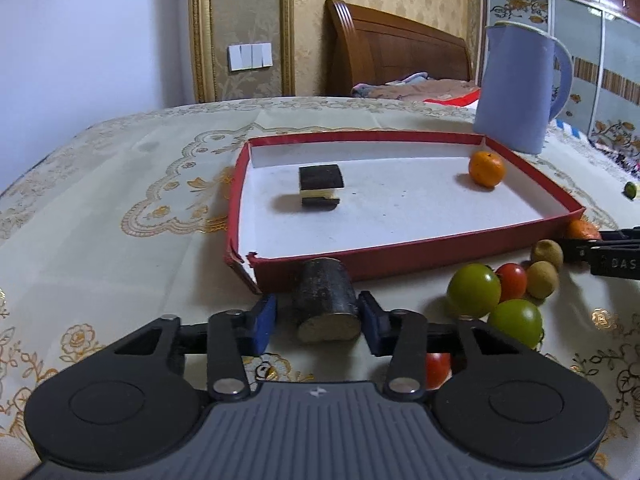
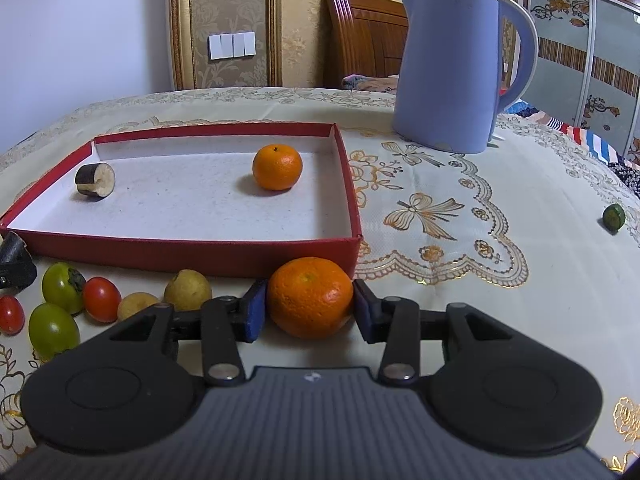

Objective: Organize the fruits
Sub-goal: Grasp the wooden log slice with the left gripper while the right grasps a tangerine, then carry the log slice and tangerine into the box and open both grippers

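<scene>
With the right hand-held gripper [image 2: 308,306] clamped on a round orange tangerine [image 2: 310,298] against the red cardboard tray [image 2: 192,250], and the left hand-held gripper [image 1: 318,316] loosely flanking a dark sugarcane stub [image 1: 326,306], lifting could snag the tray wall.

We see a table [image 2: 460,280] under a cream, gold-patterned cloth bearing a red tray [image 2: 192,250], a blue kettle [image 2: 448,72], an orange [image 2: 310,298], green [image 1: 474,290] and red tomatoes [image 2: 102,299], and what may be a lime [image 2: 614,218].

Blue kettle [image 2: 452,72], possibly wooden headboard [image 1: 396,48]
</scene>
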The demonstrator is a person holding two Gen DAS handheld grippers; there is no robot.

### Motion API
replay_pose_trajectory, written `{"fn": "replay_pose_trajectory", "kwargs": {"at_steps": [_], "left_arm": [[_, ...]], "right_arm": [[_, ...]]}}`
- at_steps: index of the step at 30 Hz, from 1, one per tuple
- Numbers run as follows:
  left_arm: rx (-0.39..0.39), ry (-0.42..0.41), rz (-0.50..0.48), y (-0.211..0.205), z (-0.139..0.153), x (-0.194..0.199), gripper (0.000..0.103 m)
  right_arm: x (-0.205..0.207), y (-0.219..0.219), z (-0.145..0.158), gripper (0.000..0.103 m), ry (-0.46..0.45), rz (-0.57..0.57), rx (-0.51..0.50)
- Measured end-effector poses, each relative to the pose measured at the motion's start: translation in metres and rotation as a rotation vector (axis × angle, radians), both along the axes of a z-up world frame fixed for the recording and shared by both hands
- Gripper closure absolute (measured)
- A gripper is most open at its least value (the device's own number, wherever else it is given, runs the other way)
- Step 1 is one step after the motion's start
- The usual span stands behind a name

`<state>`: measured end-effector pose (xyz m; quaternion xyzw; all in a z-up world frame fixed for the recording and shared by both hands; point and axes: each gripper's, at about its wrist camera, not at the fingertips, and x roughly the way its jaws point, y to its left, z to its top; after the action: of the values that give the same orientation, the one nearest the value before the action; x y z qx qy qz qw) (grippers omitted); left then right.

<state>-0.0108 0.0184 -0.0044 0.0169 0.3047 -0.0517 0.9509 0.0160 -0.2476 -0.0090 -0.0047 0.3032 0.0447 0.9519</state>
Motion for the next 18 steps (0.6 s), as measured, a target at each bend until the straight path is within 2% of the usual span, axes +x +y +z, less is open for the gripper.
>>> {"fn": "replay_pose_trajectory", "kwargs": {"at_steps": [3, 11, 18], "left_arm": [[-0.005, -0.004, -0.007, 0.000, 0.000, 0.000, 0.068], [0.000, -0.013, -0.002, -0.002, 0.000, -0.003, 0.068], [-0.021, -0.045, -0.001, -0.002, 0.008, -0.011, 0.068]], "right_arm": [[0.000, 0.000, 0.000, 0.062, -0.002, 0.001, 0.001], [-0.002, -0.003, 0.001, 0.062, -0.012, -0.027, 0.006], [-0.015, -0.009, 0.007, 0.062, -0.093, -0.075, 0.025]]}}
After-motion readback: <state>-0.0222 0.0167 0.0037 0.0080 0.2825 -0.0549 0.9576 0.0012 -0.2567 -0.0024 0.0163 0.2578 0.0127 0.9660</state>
